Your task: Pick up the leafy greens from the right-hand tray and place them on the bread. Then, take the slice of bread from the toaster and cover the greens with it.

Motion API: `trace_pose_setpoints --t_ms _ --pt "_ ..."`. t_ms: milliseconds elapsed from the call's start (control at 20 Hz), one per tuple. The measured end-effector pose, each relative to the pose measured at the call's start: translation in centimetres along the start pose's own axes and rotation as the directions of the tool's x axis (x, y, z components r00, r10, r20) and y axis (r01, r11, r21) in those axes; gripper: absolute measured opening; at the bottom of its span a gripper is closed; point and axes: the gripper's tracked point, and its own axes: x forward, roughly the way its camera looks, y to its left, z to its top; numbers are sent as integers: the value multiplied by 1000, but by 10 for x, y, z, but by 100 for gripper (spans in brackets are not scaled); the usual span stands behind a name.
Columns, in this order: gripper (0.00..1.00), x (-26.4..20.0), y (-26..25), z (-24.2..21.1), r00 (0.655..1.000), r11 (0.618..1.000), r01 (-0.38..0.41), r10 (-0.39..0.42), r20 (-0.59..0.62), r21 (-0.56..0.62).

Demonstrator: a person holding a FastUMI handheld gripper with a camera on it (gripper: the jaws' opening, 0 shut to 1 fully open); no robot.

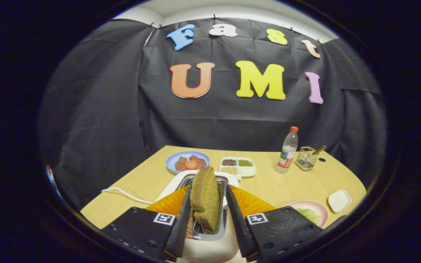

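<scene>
A brown slice of bread [205, 199] stands upright between my fingers, its lower edge still at the slot of the white toaster [210, 248] just below. My gripper [208, 188] is shut on the slice, one finger pressed on each flat face. To the right of the right finger, a pink plate [322, 209] holds pale leafy greens [310, 215]; the finger hides part of the plate, and I cannot tell what lies under the greens.
An orange ribbed surface [170, 202] shows on both sides of the toaster. Beyond it on the wooden table [269, 182] are a blue plate [172, 157] of meat and tomato, a divided white tray [253, 171] of grains, a bottle [287, 150], a wire basket [307, 157], a white dish [339, 200] and a white cable [122, 193].
</scene>
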Motion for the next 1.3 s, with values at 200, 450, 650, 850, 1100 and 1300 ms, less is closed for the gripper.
trace_pose_setpoints --t_ms 200,450,650,850,1100,1300 --pt "15 3 -1 -3 1000 999 -27 27 -15 38" --pt "8 -19 -4 24 995 989 -102 100 26 108" --pt "8 -50 -21 67 982 968 -165 142 127 191" --pt "8 -72 -56 90 972 954 -172 124 200 245" --pt "8 -73 -124 63 980 967 -72 24 195 244" --pt "8 -67 -176 24 987 966 15 -55 150 257"
